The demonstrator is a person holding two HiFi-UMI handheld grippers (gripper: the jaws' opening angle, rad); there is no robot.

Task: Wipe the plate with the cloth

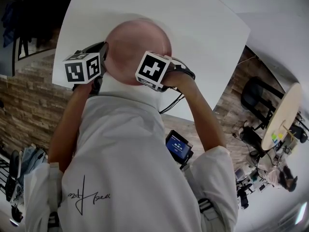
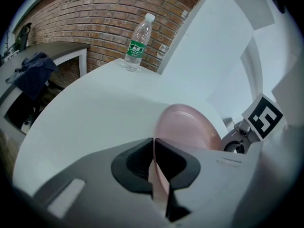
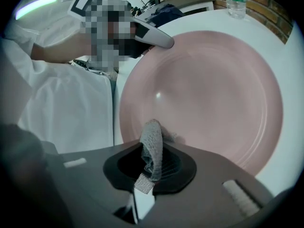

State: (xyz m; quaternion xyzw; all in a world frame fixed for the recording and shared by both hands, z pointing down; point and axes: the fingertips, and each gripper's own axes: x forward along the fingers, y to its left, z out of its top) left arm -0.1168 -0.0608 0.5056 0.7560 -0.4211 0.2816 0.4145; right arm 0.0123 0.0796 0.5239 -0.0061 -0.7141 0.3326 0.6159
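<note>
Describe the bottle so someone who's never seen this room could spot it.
Find the white table beside the brick wall. At its far edge stands the bottle, upright: clear plastic, white cap, green label, unlike the pink plate.

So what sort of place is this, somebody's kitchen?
Probably an office or lab workroom rather than a kitchen: a large white round-cornered table, a red brick wall, and a black chair by a second cluttered round table.

Table [image 2: 80, 122] mostly bare, open to pass; bottle [image 2: 137, 42] upright at far edge; plate [image 2: 190, 125], tilted off the surface, blocks near middle
</note>
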